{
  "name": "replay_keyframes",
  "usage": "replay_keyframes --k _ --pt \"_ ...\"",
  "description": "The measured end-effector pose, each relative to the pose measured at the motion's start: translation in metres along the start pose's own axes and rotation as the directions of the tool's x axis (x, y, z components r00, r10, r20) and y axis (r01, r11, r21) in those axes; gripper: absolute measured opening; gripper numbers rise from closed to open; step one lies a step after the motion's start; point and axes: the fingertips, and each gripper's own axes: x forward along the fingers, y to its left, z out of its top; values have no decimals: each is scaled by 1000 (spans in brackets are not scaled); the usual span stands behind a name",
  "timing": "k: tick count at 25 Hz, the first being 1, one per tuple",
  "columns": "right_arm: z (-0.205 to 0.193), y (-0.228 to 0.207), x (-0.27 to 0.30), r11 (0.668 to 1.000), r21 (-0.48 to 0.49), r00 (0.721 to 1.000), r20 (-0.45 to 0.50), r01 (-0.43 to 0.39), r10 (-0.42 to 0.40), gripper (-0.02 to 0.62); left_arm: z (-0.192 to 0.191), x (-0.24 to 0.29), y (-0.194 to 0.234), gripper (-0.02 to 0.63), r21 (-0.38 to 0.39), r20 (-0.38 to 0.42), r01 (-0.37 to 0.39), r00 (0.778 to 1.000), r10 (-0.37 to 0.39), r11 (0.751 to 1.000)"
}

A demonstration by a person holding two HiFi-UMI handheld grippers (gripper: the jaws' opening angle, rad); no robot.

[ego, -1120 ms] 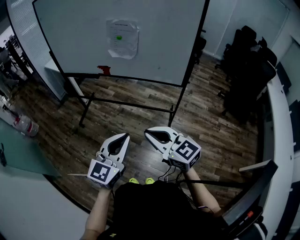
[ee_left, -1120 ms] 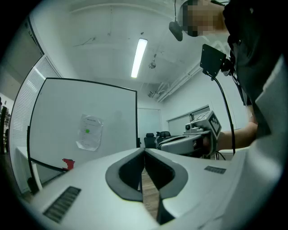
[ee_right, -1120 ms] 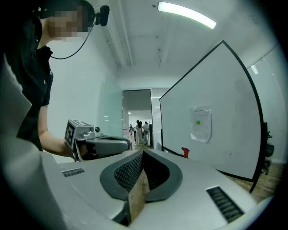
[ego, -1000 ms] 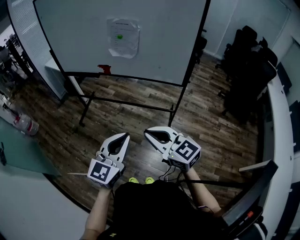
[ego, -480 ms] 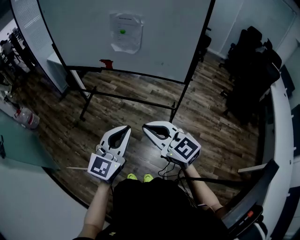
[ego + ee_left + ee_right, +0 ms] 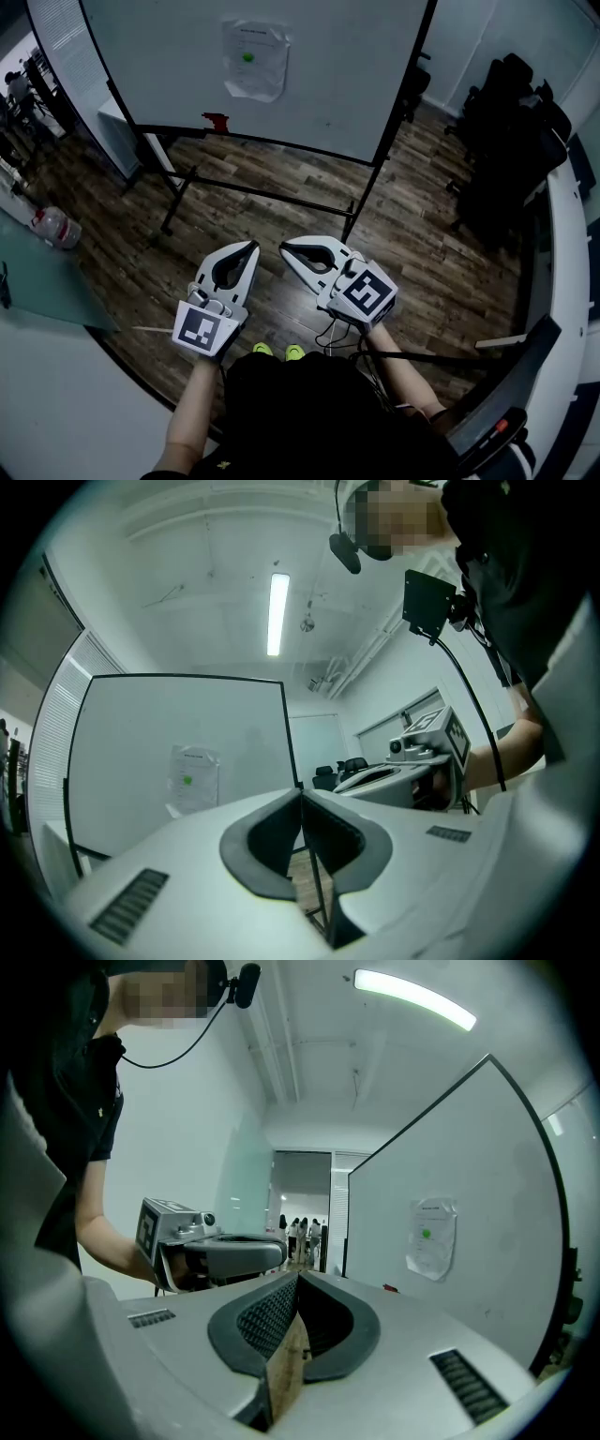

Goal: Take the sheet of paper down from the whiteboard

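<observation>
Jaws pressed together and empty on left gripper [image 6: 254, 245] and right gripper [image 6: 285, 246] alike. Sheet of paper [image 6: 255, 58] up on whiteboard [image 6: 356, 75], long axis vertical, well apart at twelve o'clock from left gripper, likely the nearer.

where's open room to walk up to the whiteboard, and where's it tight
Open: the wood floor in front of the whiteboard, and bare board right of the sheet of paper. Tight: black chairs on the right, a bottle at left.
</observation>
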Motion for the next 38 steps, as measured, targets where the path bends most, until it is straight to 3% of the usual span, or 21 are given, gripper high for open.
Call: replay_keyframes --k 17,38 --pt "-15 -15 10 999 16 999 -29 -33 34 -6 -3 17 9 29 -23 31 -16 999 17 1000" --pt "-20 -95 54 998 24 996 -70 63 -61 -6 -11 78 76 29 -35 46 21 999 -19 999"
